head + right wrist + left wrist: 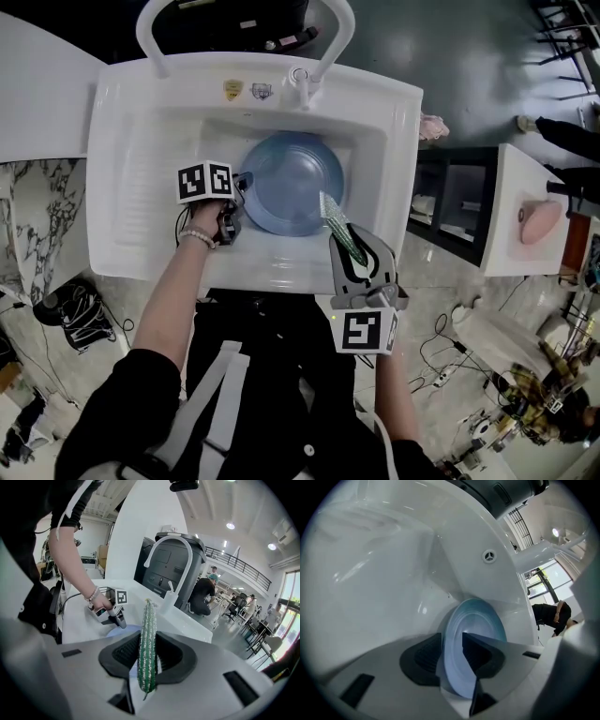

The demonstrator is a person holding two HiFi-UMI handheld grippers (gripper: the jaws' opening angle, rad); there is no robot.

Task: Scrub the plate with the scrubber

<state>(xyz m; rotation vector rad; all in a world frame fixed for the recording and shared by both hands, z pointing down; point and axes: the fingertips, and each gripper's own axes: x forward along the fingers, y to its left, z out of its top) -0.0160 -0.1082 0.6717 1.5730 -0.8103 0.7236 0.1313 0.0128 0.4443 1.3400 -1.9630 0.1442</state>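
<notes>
Only its own view shows the left gripper point(452, 644) straddling the plate point(480, 623).

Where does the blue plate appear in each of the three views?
Head view: the blue plate sits in the middle, inside the sink.
Left gripper view: low centre, its rim between the open jaws.
Right gripper view: a pale blue sliver left of the scrubber, below the left gripper.
Shared landmark: the white sink.
</notes>
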